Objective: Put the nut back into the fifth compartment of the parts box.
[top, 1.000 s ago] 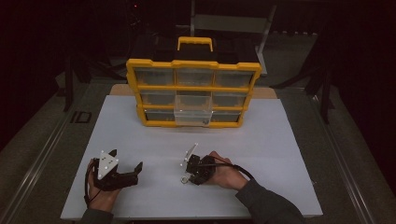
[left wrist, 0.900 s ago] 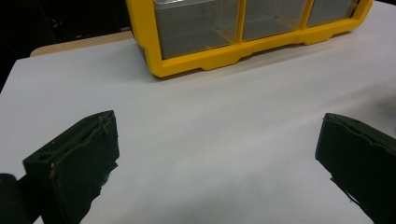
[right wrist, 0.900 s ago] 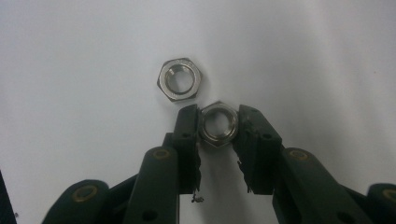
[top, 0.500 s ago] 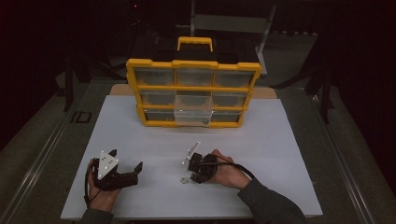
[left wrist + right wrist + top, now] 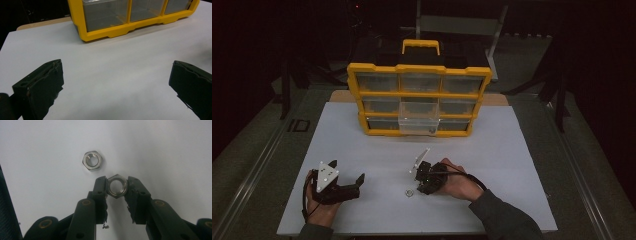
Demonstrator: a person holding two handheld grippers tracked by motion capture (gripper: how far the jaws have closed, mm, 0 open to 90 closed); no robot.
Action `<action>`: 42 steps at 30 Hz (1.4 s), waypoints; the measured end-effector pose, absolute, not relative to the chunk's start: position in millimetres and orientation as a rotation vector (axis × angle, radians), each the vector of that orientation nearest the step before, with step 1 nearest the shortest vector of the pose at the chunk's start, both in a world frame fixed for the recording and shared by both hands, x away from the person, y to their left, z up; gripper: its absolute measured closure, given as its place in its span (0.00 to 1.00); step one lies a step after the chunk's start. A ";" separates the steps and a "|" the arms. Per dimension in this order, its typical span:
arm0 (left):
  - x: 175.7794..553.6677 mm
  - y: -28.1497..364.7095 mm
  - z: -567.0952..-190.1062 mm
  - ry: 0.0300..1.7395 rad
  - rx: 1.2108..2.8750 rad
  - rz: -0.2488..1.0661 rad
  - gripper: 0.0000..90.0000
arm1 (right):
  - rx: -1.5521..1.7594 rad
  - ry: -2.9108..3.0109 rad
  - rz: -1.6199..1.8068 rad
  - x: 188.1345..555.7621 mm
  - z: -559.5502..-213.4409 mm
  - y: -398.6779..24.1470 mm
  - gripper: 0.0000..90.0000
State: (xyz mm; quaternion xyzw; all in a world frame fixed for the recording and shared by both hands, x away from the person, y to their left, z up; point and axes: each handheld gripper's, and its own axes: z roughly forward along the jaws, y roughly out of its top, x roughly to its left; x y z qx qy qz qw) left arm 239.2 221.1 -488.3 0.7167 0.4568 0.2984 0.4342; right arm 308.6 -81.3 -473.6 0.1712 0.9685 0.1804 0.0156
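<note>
Progress looks early, judged from how things lie: one hex nut (image 5: 117,186) is pinched flat between the pads of the right tongs (image 5: 117,187), its two opposite sides pressed by the black fingertips (image 5: 100,187), and it sits at or just above the white table sheet (image 5: 162,150); whether it has left the surface I cannot tell. A second hex nut (image 5: 92,160) lies loose on the sheet just ahead of the right tongs' tips and slightly to one side, apart from the held one. In the high view that loose nut (image 5: 410,191) shows beside the right tongs (image 5: 424,181), on the side facing the left tongs (image 5: 354,182).

Left tongs (image 5: 117,85) stand wide open and empty, resting low over bare sheet, well apart from both nuts. Ahead of them stands the yellow parts organiser (image 5: 100,35) with its clear compartments.

That organiser (image 5: 419,75) has its bottom middle drawer (image 5: 418,125) pulled out toward the person, well ahead of the right tongs. So the drawer stands ready and the first nut is gripped. Likely left to do: carry this nut forward into the open drawer, release it, fetch the second nut, then push the drawer shut. Contents of the drawer are too dim to read.
</note>
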 end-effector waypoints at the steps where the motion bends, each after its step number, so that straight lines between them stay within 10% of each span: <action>1: 239.2 221.1 -488.3 1.138 1.785 0.743 0.00 | 0.534 3.010 0.566 308.3 -472.1 -81.1 0.78; 42: 234.3 212.9 -483.5 1.148 1.722 0.836 0.10 | 0.517 2.953 0.622 312.3 -430.2 -85.5 0.78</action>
